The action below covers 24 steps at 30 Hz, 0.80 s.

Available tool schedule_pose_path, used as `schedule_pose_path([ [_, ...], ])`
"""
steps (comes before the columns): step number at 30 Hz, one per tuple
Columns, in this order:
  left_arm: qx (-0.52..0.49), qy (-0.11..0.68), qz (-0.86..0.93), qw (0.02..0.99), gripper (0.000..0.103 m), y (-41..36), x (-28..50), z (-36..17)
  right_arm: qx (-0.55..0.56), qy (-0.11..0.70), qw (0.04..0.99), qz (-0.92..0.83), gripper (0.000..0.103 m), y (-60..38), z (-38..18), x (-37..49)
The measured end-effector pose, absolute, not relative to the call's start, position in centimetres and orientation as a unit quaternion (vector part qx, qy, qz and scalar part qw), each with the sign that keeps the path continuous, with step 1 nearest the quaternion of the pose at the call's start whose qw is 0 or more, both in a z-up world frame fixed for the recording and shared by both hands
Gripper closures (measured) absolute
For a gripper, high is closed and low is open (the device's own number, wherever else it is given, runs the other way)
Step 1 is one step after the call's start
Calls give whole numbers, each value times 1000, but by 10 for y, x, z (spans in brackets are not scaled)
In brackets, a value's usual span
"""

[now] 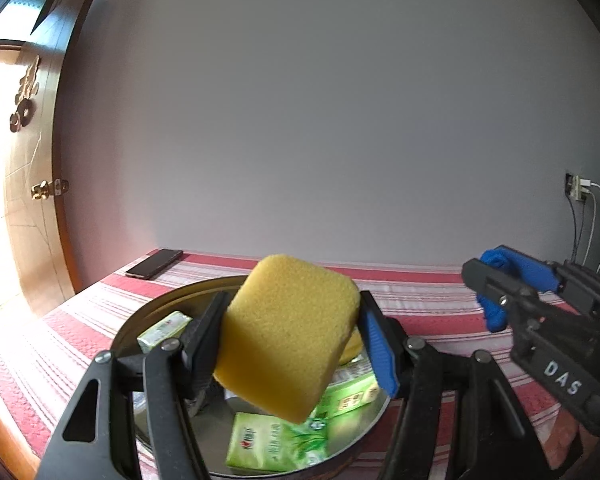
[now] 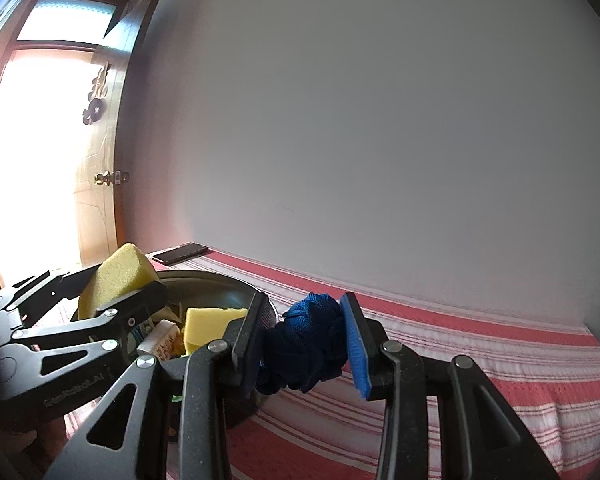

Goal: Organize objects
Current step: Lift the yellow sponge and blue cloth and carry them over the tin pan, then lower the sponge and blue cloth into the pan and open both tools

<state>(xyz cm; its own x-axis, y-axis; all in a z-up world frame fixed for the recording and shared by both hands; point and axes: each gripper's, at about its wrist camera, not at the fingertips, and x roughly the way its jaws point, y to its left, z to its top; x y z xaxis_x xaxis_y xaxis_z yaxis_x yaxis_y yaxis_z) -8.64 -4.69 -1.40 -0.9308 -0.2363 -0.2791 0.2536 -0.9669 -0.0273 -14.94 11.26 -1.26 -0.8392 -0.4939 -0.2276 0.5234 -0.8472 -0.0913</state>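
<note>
My left gripper (image 1: pixel 290 344) is shut on a thick yellow sponge (image 1: pixel 288 336), held tilted above a round dark metal tray (image 1: pixel 172 300). In the tray lie green packets (image 1: pixel 274 446) and a second yellow sponge (image 2: pixel 210 326). My right gripper (image 2: pixel 306 340) is shut on a crumpled blue cloth (image 2: pixel 308 342), held above the striped tablecloth just right of the tray. In the left wrist view the right gripper (image 1: pixel 496 280) shows at the right edge with the blue cloth (image 1: pixel 494 312) in it. In the right wrist view the left gripper (image 2: pixel 112 292) holds the yellow sponge (image 2: pixel 114 276) at the left.
A red and white striped cloth (image 2: pixel 480 364) covers the table, which stands against a pale wall. A dark phone (image 1: pixel 154 264) lies at the table's far left corner. A wooden door (image 1: pixel 32 200) is at the left. A wall socket with cables (image 1: pixel 580 190) is at the right.
</note>
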Motion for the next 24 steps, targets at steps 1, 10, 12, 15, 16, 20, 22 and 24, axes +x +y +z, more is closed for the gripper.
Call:
schedule_pose_path([
  [1, 140, 32, -981, 127, 40, -49, -87, -14, 98, 76, 268, -956, 64, 111, -12, -149],
  [10, 157, 40, -975, 152, 40, -71, -92, -18, 93, 87, 286, -950, 64, 91, 0, -151],
  [12, 163, 40, -973, 157, 40, -76, -94, -20, 92, 92, 290, -948, 64, 84, 2, -152],
  [15, 172, 41, -971, 163, 40, -80, -95, -22, 94, 98, 299, -945, 64, 72, 2, -154],
  [16, 176, 42, -969, 165, 40, -83, -96, -23, 95, 98, 301, -944, 64, 69, 2, -154],
  [20, 190, 41, -966, 169, 40, -92, -102, -27, 103, 104, 313, -938, 64, 53, 3, -160],
  [22, 197, 43, -965, 170, 40, -97, -104, -30, 109, 106, 318, -936, 64, 45, 4, -166],
  [24, 203, 46, -963, 171, 40, -101, -106, -32, 125, 100, 326, -932, 64, 37, 4, -175],
])
